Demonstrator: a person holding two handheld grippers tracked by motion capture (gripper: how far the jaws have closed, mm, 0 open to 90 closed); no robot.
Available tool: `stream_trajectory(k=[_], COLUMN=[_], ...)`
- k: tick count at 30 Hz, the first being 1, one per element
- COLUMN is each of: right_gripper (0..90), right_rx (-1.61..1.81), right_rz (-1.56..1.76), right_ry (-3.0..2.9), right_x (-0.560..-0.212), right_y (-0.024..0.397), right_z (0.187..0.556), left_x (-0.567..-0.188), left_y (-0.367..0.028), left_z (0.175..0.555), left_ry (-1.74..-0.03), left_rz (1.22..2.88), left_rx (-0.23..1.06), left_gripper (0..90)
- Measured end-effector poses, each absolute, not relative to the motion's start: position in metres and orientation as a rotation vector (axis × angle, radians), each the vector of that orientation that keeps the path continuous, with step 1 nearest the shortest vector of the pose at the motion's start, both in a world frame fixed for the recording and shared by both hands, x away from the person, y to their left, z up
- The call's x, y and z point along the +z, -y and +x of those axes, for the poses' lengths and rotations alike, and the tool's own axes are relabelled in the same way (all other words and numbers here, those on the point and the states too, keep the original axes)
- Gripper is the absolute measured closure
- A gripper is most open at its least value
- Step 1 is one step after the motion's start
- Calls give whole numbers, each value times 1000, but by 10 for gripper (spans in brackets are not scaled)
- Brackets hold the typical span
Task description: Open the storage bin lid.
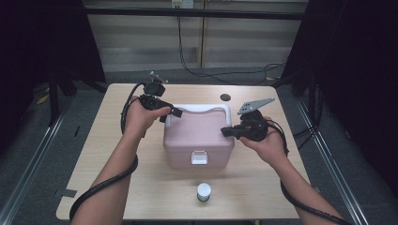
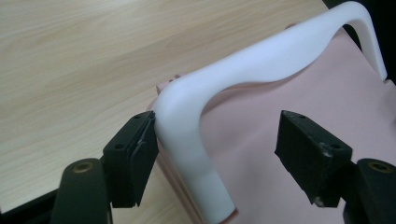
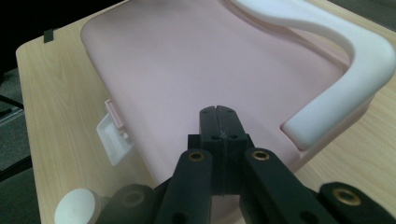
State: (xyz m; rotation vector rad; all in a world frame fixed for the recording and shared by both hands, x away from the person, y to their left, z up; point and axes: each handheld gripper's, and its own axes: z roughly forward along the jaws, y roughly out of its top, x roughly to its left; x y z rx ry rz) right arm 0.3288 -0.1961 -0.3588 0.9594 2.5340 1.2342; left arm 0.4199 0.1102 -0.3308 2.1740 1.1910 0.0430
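I have the wooden table (image 1: pixel 117 154) under me, and the biggest thing on it is the pink box (image 1: pixel 197 140), sitting near the middle with its lid down and its white latch (image 1: pixel 199 158) facing my side, apparently fastened. Across the far edge of the lid lies the white handle (image 1: pixel 206 108), folded flat. A small white-capped jar (image 1: pixel 203 191) stands alone on the near side, well apart from the box. My left gripper (image 2: pixel 219 154) is at the handle's left corner: the jaws stand fairly wide, one pad touches the outer side of the handle (image 2: pixel 187 140), the other hangs clear over the lid, so nothing is clamped yet. My right gripper (image 3: pixel 218 135) has its jaws fully together, holding nothing, with the tips resting on or just above the right side of the lid; I cannot tell which. As I judge it, the work is at its start: the handle is bracketed but not gripped, the box has not been lifted or opened, and closing the left jaws is what remains first.
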Motion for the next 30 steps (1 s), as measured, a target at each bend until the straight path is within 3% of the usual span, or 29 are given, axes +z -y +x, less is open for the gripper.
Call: stream_trajectory(k=[17,25,30], right_gripper=[900,900,900], right_rx=[1216,1195,1194], right_rz=[998,986,988], right_ry=[-2513,-2512,-2511], right_x=[-358,-357,-357], right_y=[192,190,190], right_z=[327,326,326], left_x=[-300,-303,-306], left_y=[-120,-116,-113], left_z=[396,390,392], left_ry=[-1135,-1092,-1106], left_rz=[2190,2255,2278], left_rx=[32,89,139], left_gripper=[377,401,470])
